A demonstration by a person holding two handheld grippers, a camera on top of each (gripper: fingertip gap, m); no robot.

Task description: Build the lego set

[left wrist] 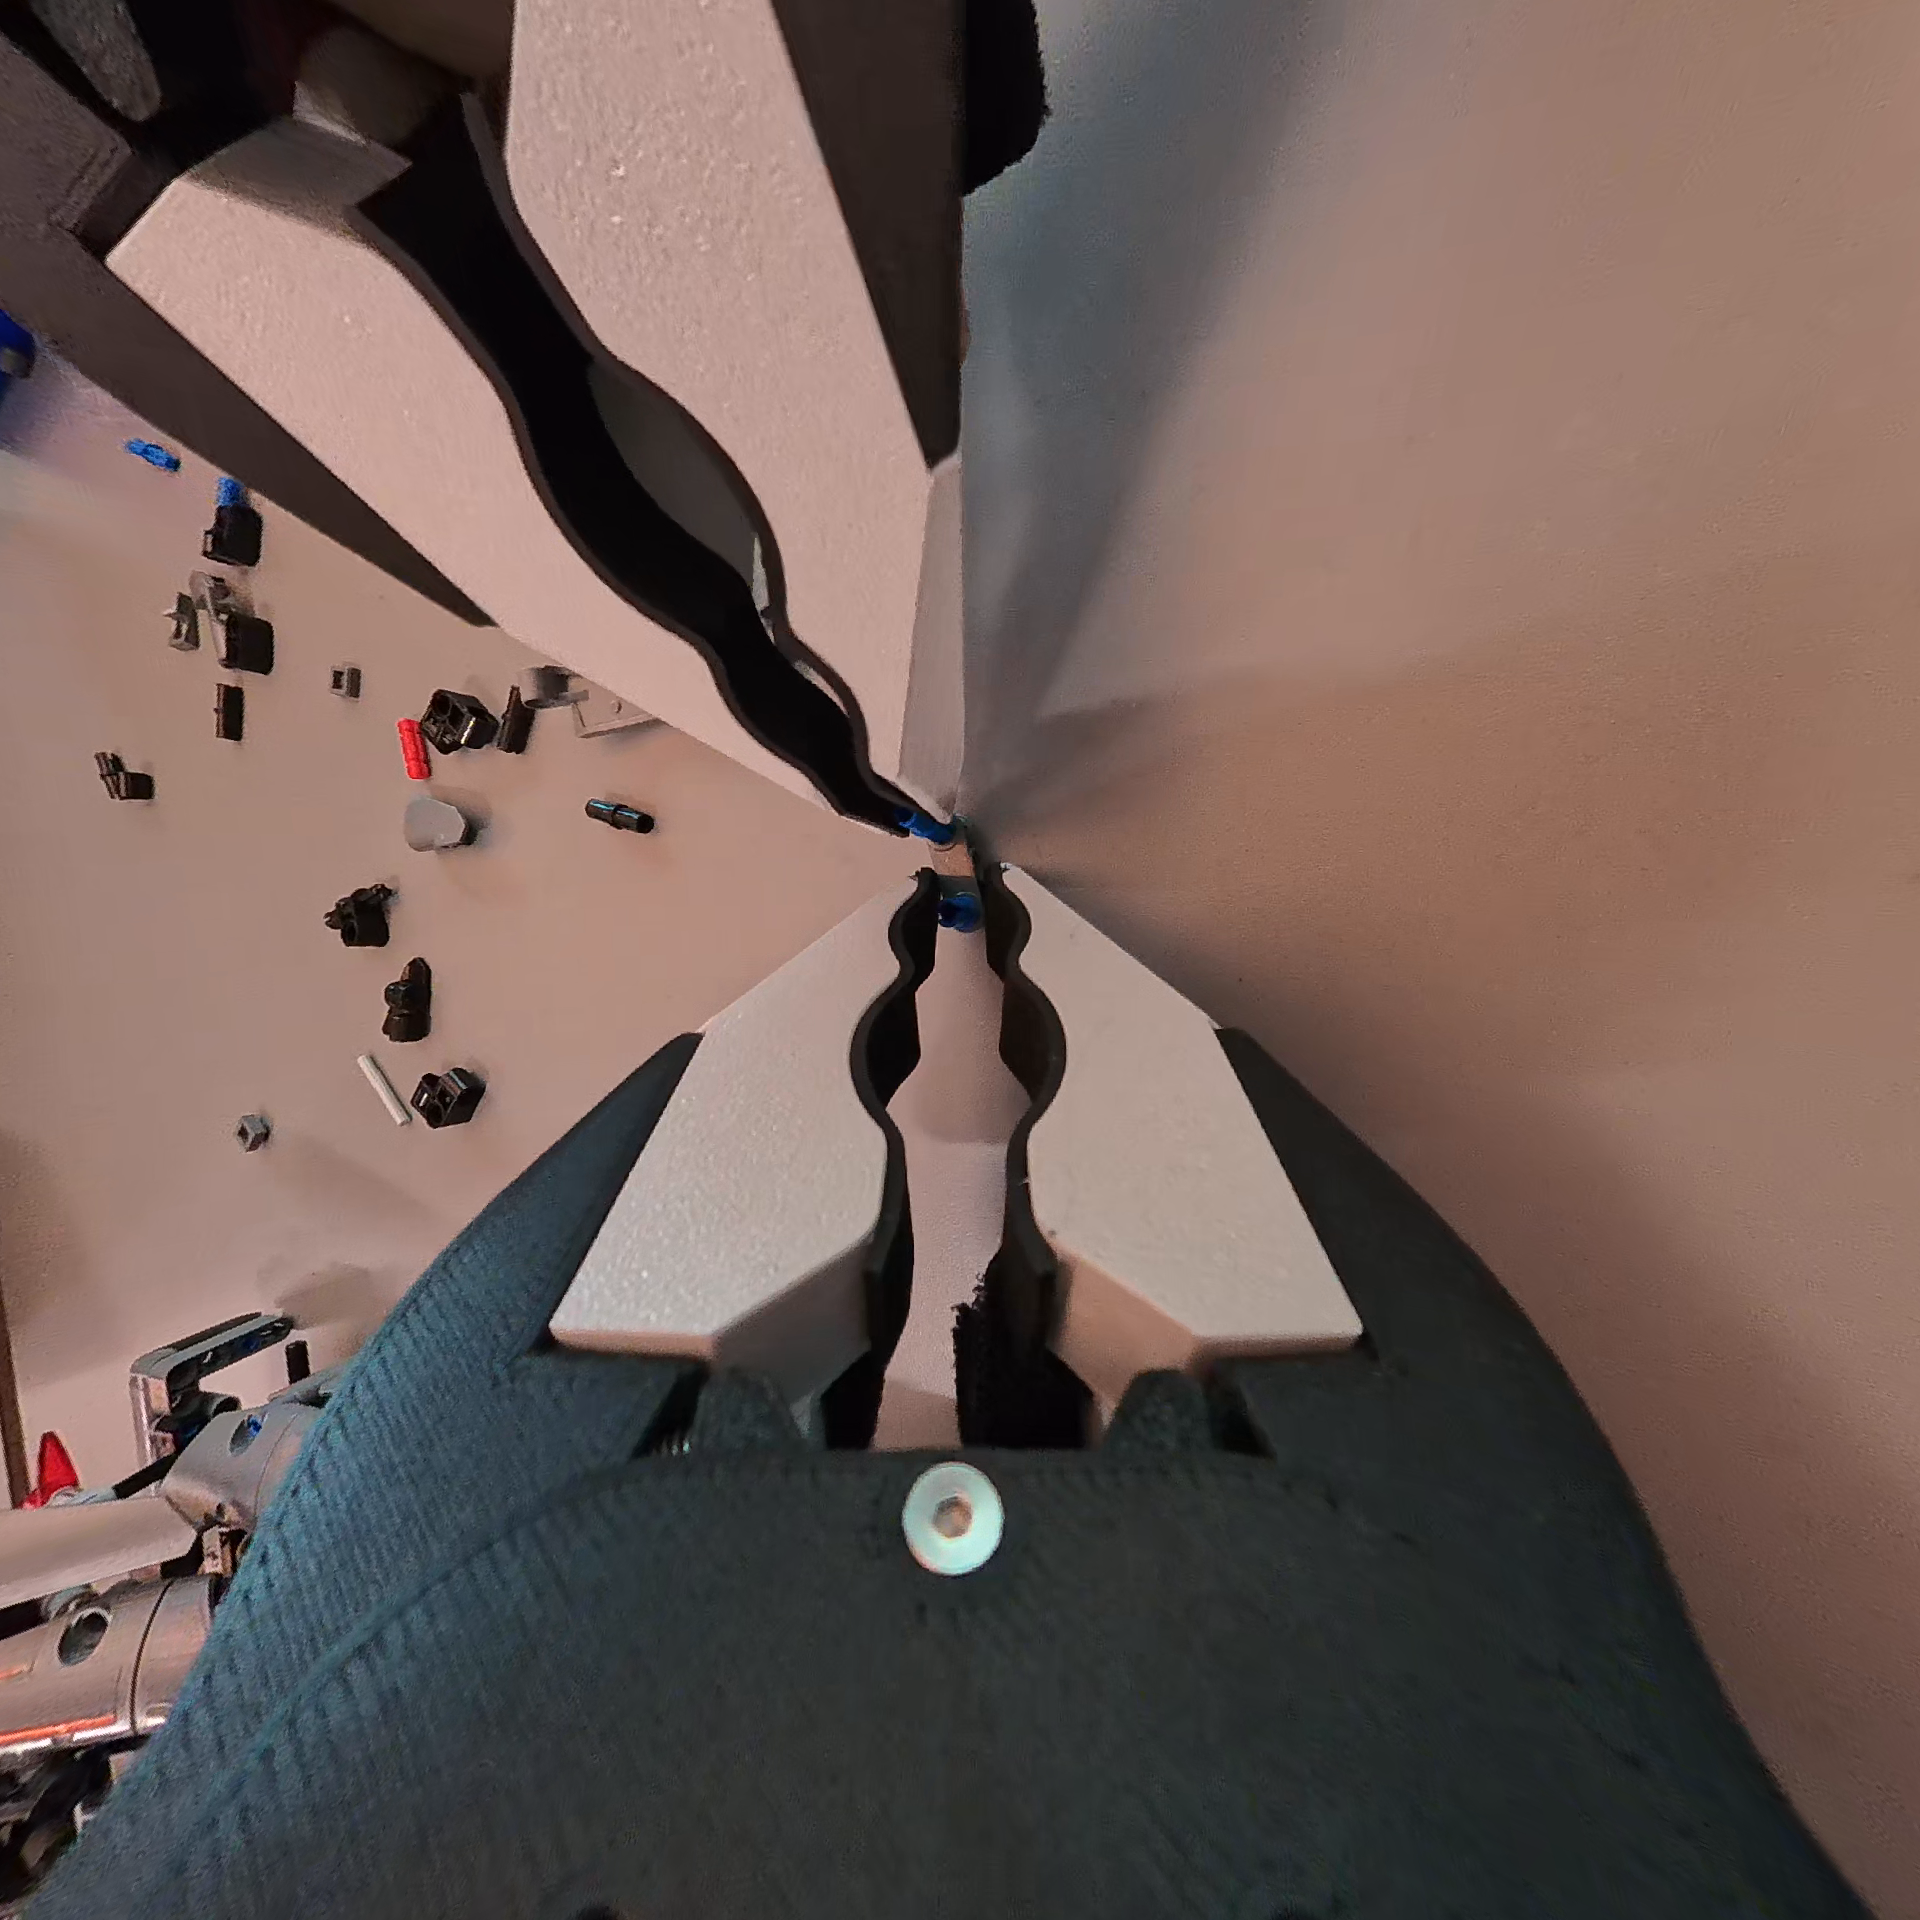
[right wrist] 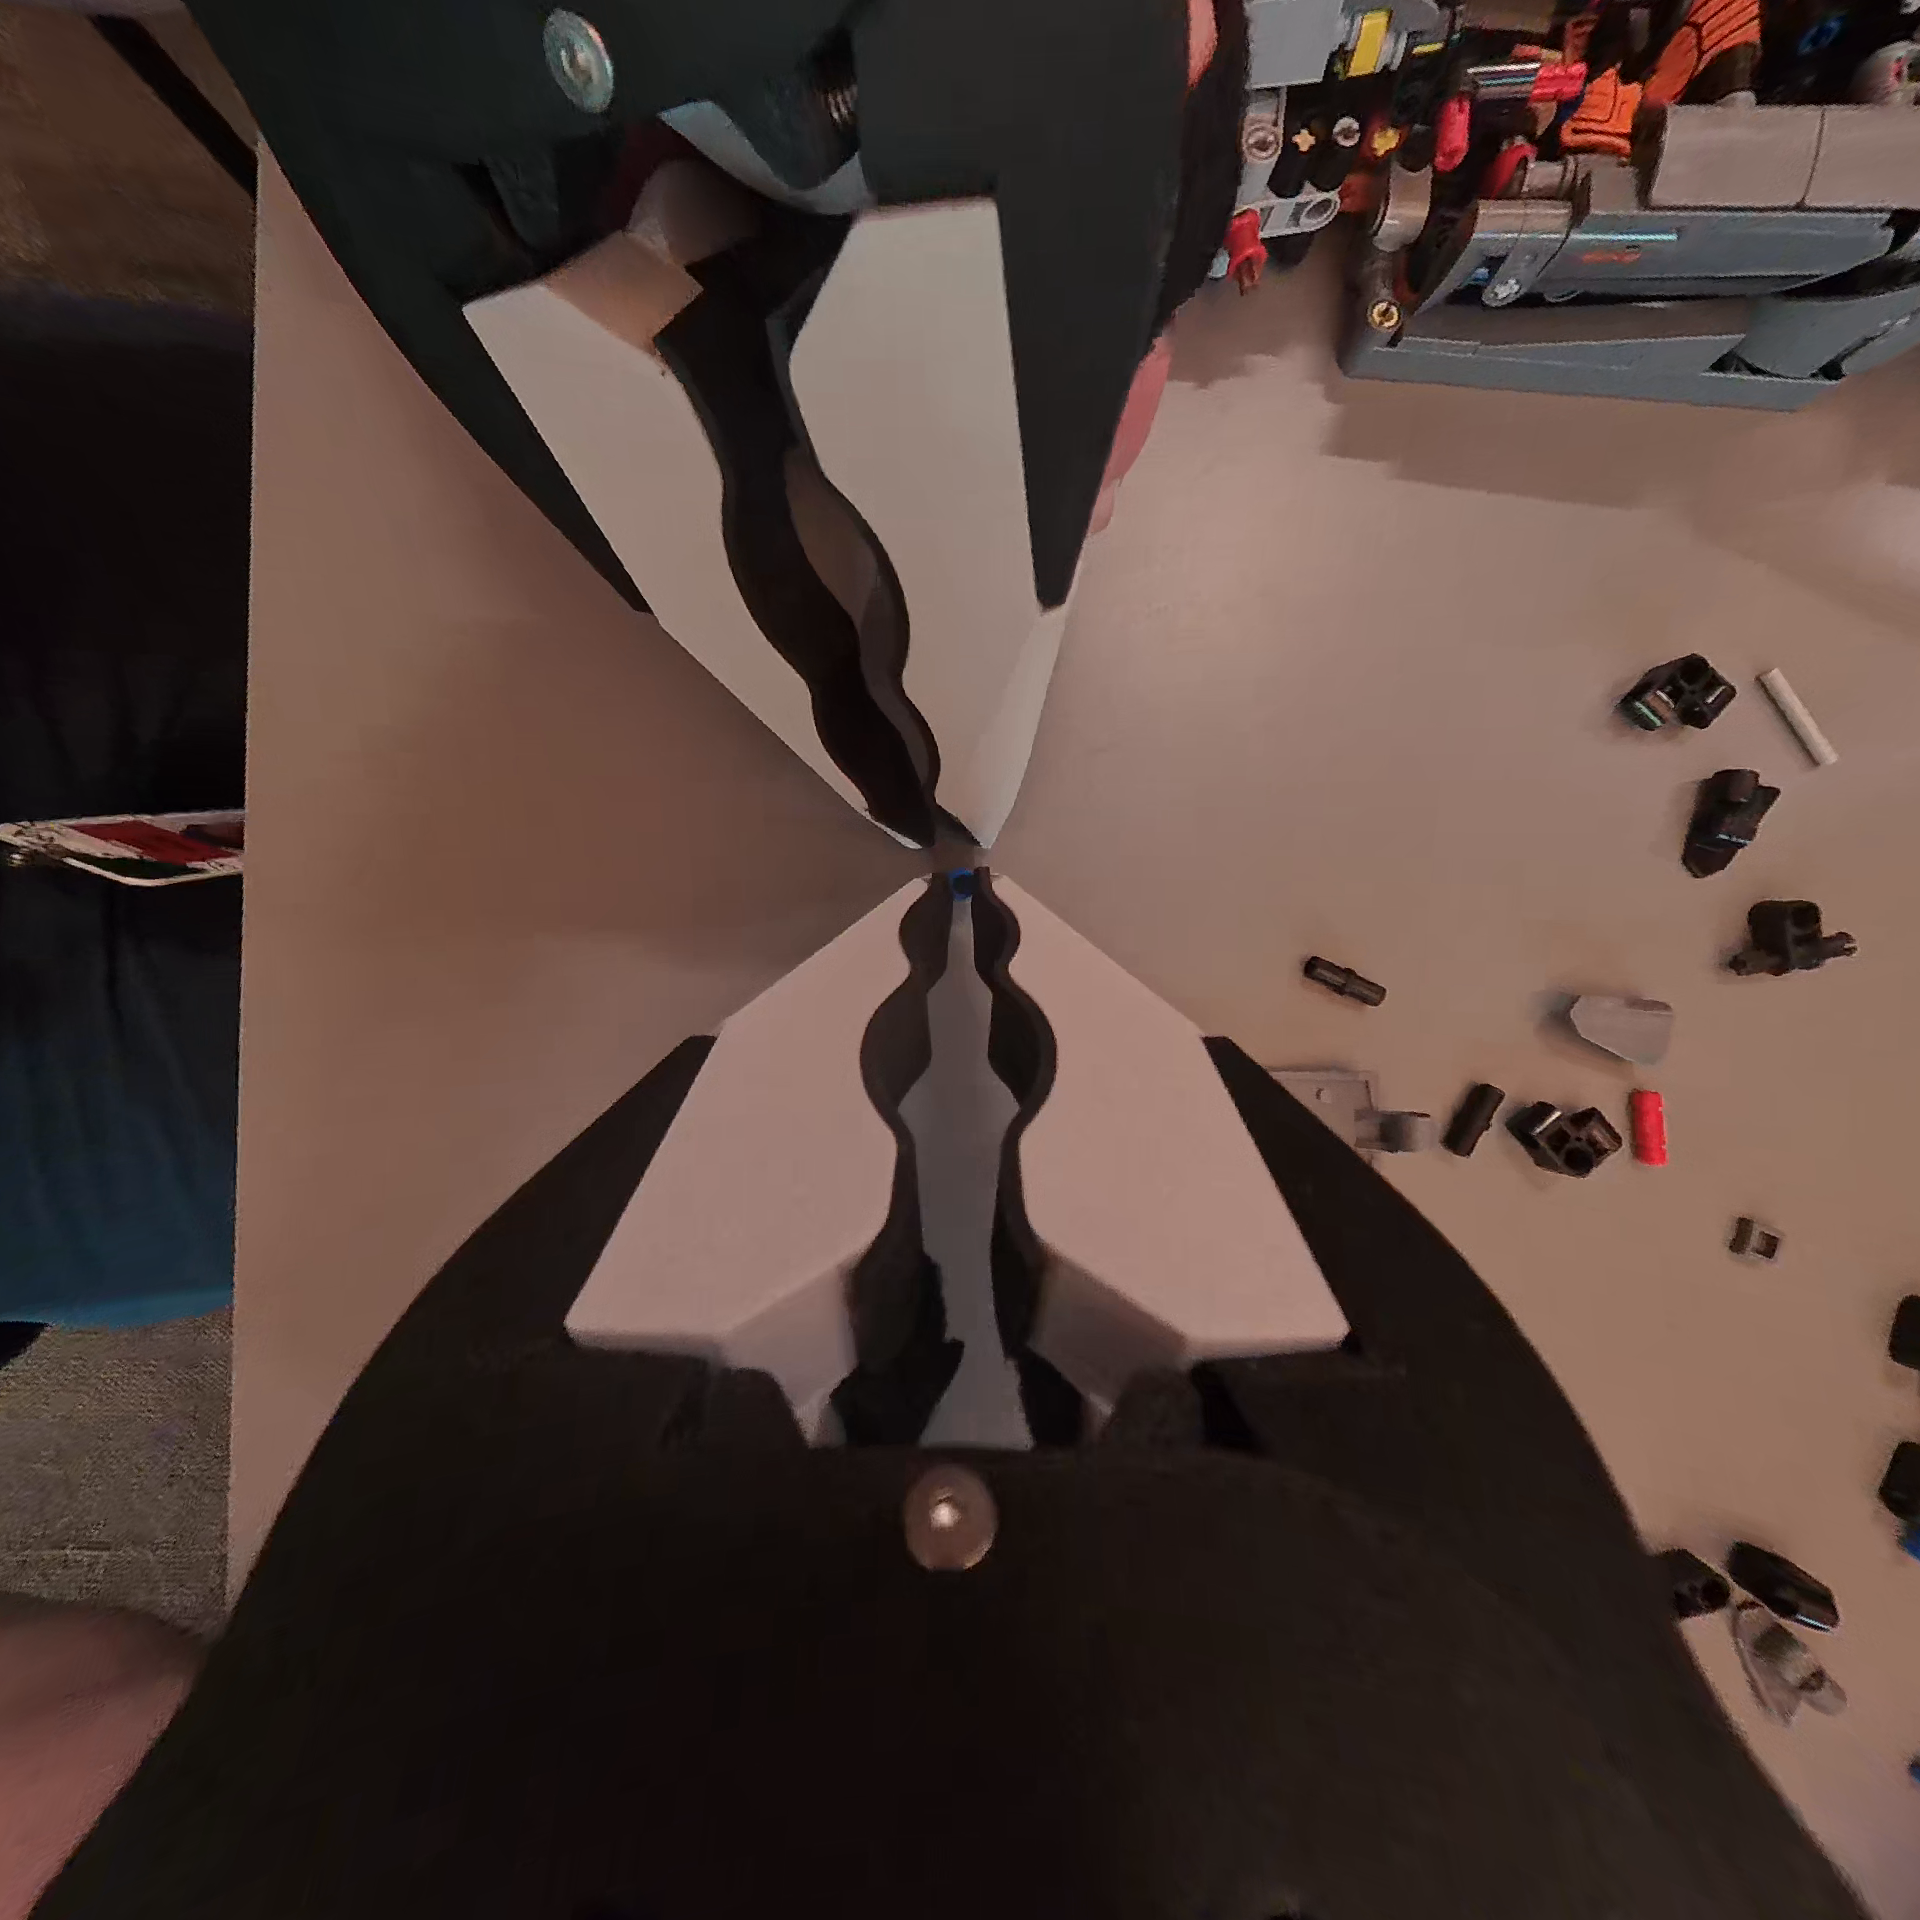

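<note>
My two grippers meet tip to tip above the pale table (left wrist: 1455, 727). In the left wrist view my left gripper (left wrist: 951, 881) is shut on a small grey piece (left wrist: 948, 862) with a blue pin (left wrist: 954, 914) in it. My right gripper (left wrist: 920, 821) comes in from the upper left, shut on another blue pin (left wrist: 925, 828) that touches the grey piece. In the right wrist view my right gripper (right wrist: 961, 883) pinches the blue pin (right wrist: 961, 883) at its tips. My left gripper (right wrist: 948, 831) reaches down from above; what it holds is mostly hidden.
Several loose black pieces, a red pin (right wrist: 1647, 1125), a white axle (right wrist: 1795, 717) and a grey wedge (right wrist: 1621, 1027) lie scattered on the table. A large grey Lego model (right wrist: 1610, 260) stands at the back. The table's edge (right wrist: 244, 727) runs down the left. My two grippers' fingertips are within a few centimetres of each other.
</note>
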